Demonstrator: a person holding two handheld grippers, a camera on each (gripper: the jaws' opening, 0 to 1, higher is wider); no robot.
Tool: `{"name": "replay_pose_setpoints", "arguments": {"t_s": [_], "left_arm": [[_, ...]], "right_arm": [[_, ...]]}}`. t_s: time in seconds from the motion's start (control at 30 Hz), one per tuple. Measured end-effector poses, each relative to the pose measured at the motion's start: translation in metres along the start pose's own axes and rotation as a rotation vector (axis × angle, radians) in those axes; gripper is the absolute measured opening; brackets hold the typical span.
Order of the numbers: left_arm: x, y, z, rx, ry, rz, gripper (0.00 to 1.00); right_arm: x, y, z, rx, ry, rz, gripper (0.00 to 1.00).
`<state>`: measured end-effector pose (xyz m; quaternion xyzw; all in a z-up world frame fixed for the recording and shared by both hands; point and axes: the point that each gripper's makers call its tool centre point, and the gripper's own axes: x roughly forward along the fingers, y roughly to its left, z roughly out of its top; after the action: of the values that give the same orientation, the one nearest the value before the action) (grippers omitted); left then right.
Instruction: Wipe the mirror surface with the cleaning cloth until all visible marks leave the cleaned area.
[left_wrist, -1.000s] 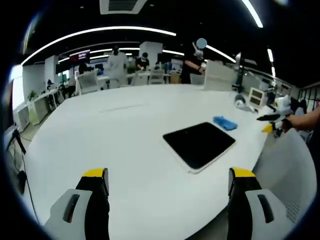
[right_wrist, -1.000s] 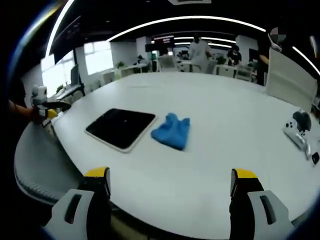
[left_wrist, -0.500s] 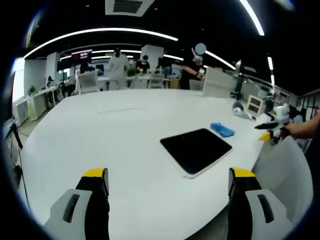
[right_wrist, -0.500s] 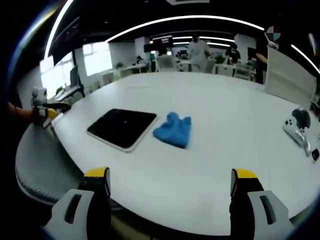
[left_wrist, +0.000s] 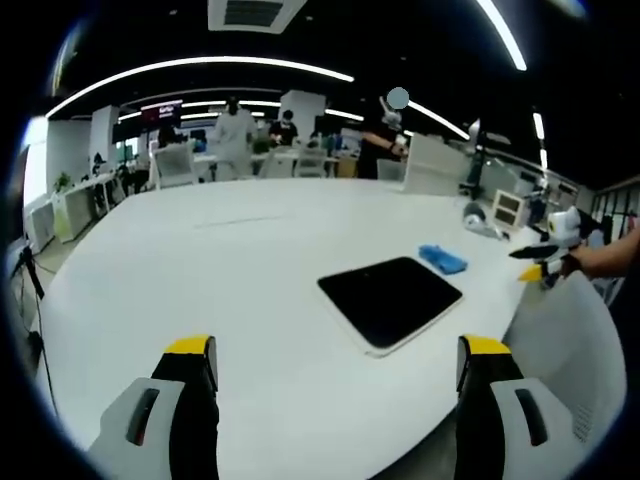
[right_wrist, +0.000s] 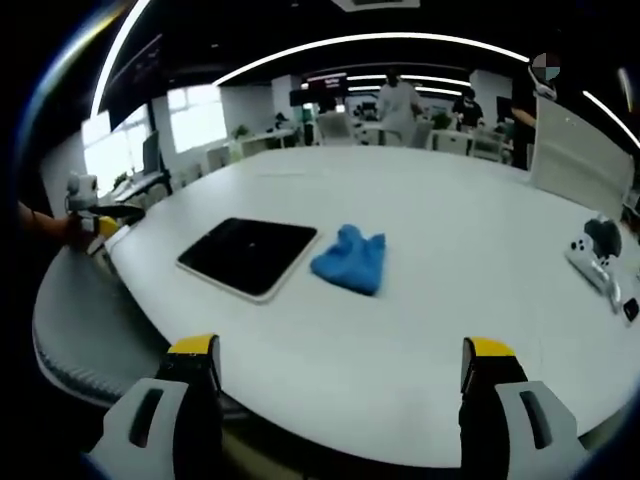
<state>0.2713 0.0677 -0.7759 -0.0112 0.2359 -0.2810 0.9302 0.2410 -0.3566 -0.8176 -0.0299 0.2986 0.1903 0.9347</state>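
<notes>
Pre-grasp stage, nothing picked up yet. Mirror (left_wrist: 391, 300) lies flat on the white table (left_wrist: 200, 270), dark face up, near the table edge. Blue cloth (right_wrist: 350, 259) sits crumpled just beside the mirror's far short side, apart from it or barely touching, hard to tell.

Left gripper (left_wrist: 335, 352) hangs off the table edge, jaws wide apart and empty, aimed at the mirror. Right gripper (right_wrist: 340, 352) likewise has jaws spread with nothing between them, looking across the table at cloth and mirror; both well short of the targets.

Judgement: the wipe has not begun. Next move calls for the right gripper to reach in to the cloth, close on its bunched top, then carry it onto the glass; the left could steady the mirror frame.

Mirror is a rounded rectangle. In the left gripper view its long axis runs diagonally, from near right toward far left. No marks on the glass can be made out at this range.
</notes>
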Motion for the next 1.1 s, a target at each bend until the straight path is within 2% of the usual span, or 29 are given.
{"name": "replay_pose_setpoints", "arguments": {"t_s": [0.13, 0.37, 0.47, 0.5, 0.53, 0.8, 0.87, 0.93, 1.03, 1.07, 1.1], "left_arm": [[0.002, -0.005, 0.000, 0.039, -0.006, -0.016, 1.00], [0.003, -0.011, 0.001, 0.027, -0.018, -0.046, 1.00], [0.002, -0.009, 0.000, 0.034, -0.015, -0.035, 1.00], [0.001, -0.007, -0.002, 0.041, -0.002, -0.024, 1.00], [0.001, -0.004, -0.008, 0.041, 0.035, -0.005, 1.00], [0.001, -0.007, -0.005, 0.036, 0.013, -0.010, 1.00], [0.001, -0.006, -0.005, 0.021, 0.015, -0.006, 1.00], [0.000, -0.007, -0.006, 0.017, 0.016, -0.009, 1.00], [0.000, -0.009, -0.008, 0.019, 0.025, -0.014, 1.00], [0.000, -0.009, -0.009, 0.023, 0.031, -0.012, 0.99], [-0.001, -0.008, -0.008, 0.033, 0.027, -0.008, 0.99]], "right_arm": [[0.001, 0.002, 0.001, 0.006, 0.001, 0.003, 1.00], [0.001, 0.004, 0.004, 0.010, -0.003, 0.002, 1.00], [0.001, 0.003, 0.002, 0.014, -0.002, -0.007, 1.00], [0.001, 0.003, 0.002, 0.013, -0.004, -0.008, 1.00], [0.000, 0.003, 0.002, 0.015, -0.004, -0.008, 0.99], [-0.001, 0.007, 0.000, 0.010, -0.014, 0.018, 0.95], [0.000, 0.010, -0.001, 0.033, -0.011, 0.040, 0.95], [-0.001, 0.009, -0.001, 0.028, -0.014, 0.028, 0.97], [-0.003, 0.014, 0.005, 0.050, -0.055, 0.059, 0.91], [-0.004, 0.012, 0.004, 0.048, -0.047, 0.051, 0.89], [-0.004, 0.010, 0.006, 0.036, -0.054, 0.033, 0.93]]}}
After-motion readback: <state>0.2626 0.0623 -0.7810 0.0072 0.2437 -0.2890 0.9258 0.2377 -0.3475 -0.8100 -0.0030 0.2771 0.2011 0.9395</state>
